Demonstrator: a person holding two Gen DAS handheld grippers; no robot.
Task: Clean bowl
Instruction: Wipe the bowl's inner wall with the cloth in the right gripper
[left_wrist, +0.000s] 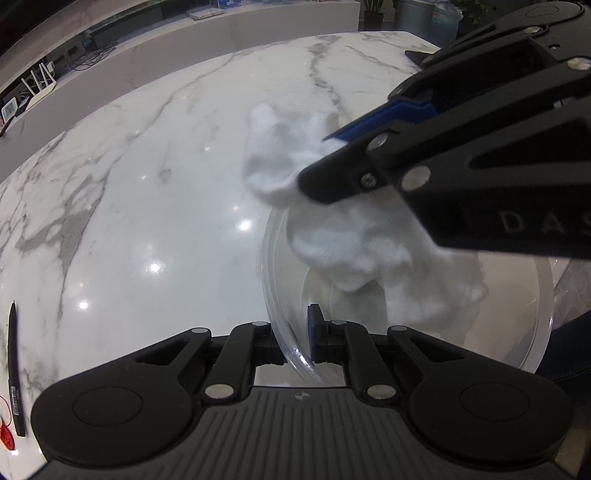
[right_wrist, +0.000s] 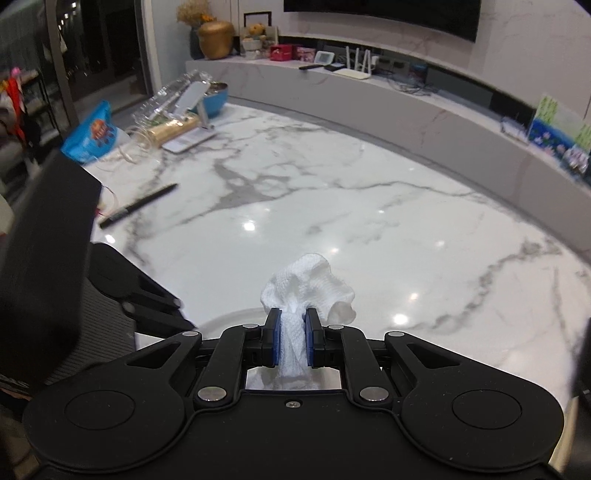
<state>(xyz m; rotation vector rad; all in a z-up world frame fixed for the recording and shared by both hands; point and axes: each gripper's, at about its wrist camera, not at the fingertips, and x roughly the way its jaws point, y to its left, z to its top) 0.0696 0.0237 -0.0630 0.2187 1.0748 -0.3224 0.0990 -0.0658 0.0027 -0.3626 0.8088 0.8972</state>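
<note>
A clear plastic bowl (left_wrist: 524, 317) sits on the white marble table (left_wrist: 155, 192) near its front edge. My left gripper (left_wrist: 295, 341) is shut on the bowl's near rim, one finger inside and one outside. My right gripper (right_wrist: 293, 341) is shut on a bunched white cloth (right_wrist: 310, 282). In the left wrist view the right gripper (left_wrist: 328, 147) comes in from the upper right and holds the cloth (left_wrist: 354, 236) down inside the bowl. The bowl's rim (right_wrist: 225, 317) shows faintly just ahead of the right gripper.
A black pen (left_wrist: 14, 369) lies at the table's left edge, also in the right wrist view (right_wrist: 138, 205). A blue snack bag (right_wrist: 94, 134), clear packaging, a tablet stand (right_wrist: 195, 107) and a blue bowl (right_wrist: 216, 98) stand at the far left corner.
</note>
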